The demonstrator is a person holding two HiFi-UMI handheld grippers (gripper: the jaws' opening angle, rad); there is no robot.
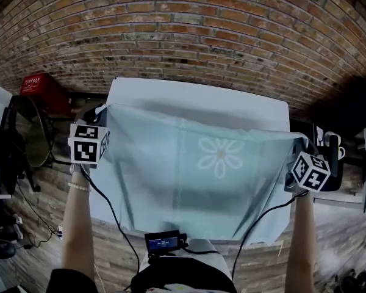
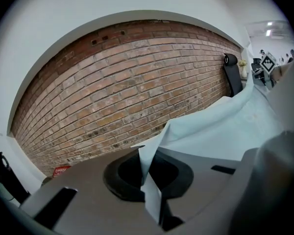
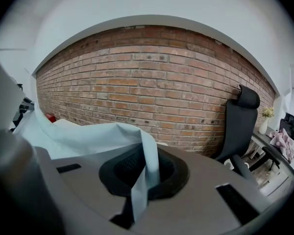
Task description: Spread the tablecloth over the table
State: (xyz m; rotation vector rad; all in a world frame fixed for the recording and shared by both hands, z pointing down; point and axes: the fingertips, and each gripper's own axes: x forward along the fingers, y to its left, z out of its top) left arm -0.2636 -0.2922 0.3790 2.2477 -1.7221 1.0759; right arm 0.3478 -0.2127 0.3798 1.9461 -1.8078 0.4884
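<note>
- Left gripper (image 1: 104, 111) clamped shut on one corner of the tablecloth (image 1: 195, 176). Its own view shows a thin fold of cloth pinched between the jaws.
- Right gripper (image 1: 297, 143) likewise shut on the other corner, with a narrow strip caught in the jaws.
- The cloth hangs stretched between the two grippers over the white bench (image 1: 195, 95). It covers the middle and near side, and a strip along the far edge is bare.
- Long axis: the held edge runs left to right, roughly parallel to the bench's far edge. The flower print (image 1: 220, 156) sits right of centre.
- Risk: each grip holds only a sliver, so I judge a sharp tug could pull a corner free.
- Risk: set down here, the cloth lands short of the far edge.
- Risk: a slack crease near the right near corner could settle as a fold.
- Risk: the gripper cables (image 1: 111, 207) cross the near edge and could drag it.
</note>
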